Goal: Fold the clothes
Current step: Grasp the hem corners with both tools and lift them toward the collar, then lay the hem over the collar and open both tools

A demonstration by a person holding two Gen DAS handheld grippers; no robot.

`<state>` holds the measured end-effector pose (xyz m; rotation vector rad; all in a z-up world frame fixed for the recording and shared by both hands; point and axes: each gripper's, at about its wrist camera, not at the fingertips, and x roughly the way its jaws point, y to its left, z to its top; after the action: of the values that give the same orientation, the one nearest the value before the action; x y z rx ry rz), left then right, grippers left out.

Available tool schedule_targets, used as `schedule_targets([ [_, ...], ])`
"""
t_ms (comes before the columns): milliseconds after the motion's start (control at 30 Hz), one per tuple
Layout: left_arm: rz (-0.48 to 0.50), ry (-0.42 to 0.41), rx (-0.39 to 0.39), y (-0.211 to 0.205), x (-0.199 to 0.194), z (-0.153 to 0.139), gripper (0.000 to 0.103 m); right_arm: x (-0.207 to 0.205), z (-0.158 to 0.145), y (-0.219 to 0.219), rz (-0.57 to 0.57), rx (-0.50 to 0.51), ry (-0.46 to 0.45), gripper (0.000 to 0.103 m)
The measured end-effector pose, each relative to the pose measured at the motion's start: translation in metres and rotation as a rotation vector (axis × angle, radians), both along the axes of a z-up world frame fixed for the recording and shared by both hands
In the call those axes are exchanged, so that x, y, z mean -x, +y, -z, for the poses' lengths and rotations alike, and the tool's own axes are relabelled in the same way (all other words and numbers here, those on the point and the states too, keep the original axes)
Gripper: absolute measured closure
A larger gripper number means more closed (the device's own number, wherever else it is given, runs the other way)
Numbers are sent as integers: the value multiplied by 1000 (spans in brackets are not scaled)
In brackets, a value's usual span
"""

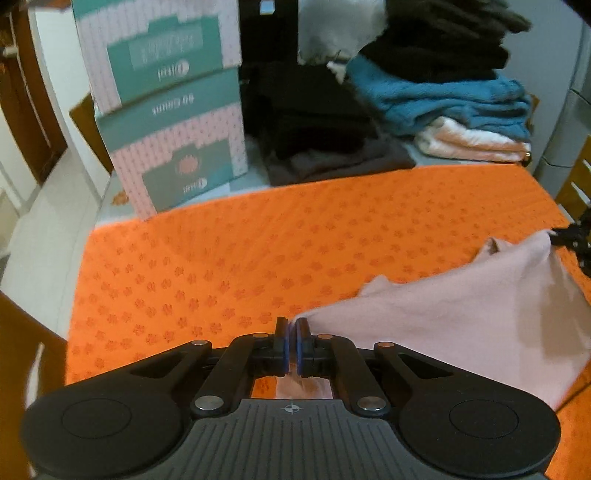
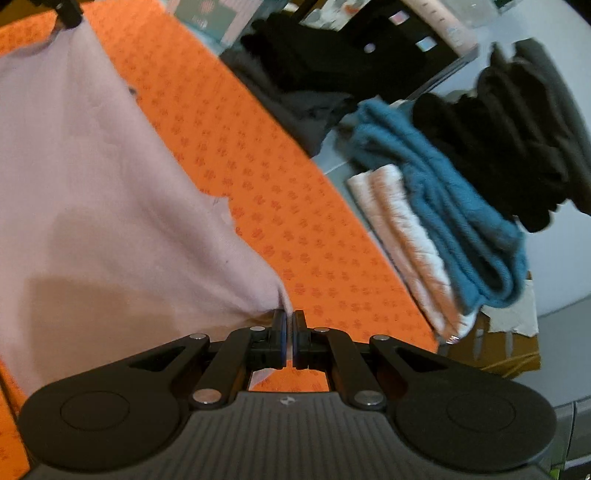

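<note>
A pale pink garment (image 1: pixel 480 325) is held stretched above the orange patterned mat (image 1: pixel 258 251). My left gripper (image 1: pixel 292 326) is shut on one corner of it, the cloth running off to the right. In the left wrist view the other gripper shows at the far right edge (image 1: pixel 576 240), pinching the opposite corner. In the right wrist view the pink garment (image 2: pixel 92 206) fills the left side, and my right gripper (image 2: pixel 290 319) is shut on its corner; the left gripper (image 2: pixel 68 13) grips the far corner at top left.
Behind the orange mat (image 2: pixel 295 206) lie stacks of folded clothes: a teal and white pile (image 1: pixel 461 110), dark garments (image 1: pixel 325 125) and black ones (image 2: pixel 517 129). Two pink-and-teal cardboard boxes (image 1: pixel 173 122) stand at the back left. A wooden door (image 1: pixel 26 110) is at far left.
</note>
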<state>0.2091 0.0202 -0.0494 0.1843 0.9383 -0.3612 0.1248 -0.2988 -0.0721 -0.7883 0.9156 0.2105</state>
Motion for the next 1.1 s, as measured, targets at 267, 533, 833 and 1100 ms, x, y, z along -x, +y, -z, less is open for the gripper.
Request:
schedule_targets([
  [267,-67,55,30,7,-18,26,97,-16,15,-2,33,-50,7,99],
  [533,-129,-25,84,18,-7,0,98,-13,-2,-3,38,-62,-57,99],
  [833,-113,-62,122,21,6,-19,101,-26,11,5,68,-18,-55,99],
  [1100,-55,-34,177,21,21,-24,98,-24,-10,9,120,-65,-96,85],
])
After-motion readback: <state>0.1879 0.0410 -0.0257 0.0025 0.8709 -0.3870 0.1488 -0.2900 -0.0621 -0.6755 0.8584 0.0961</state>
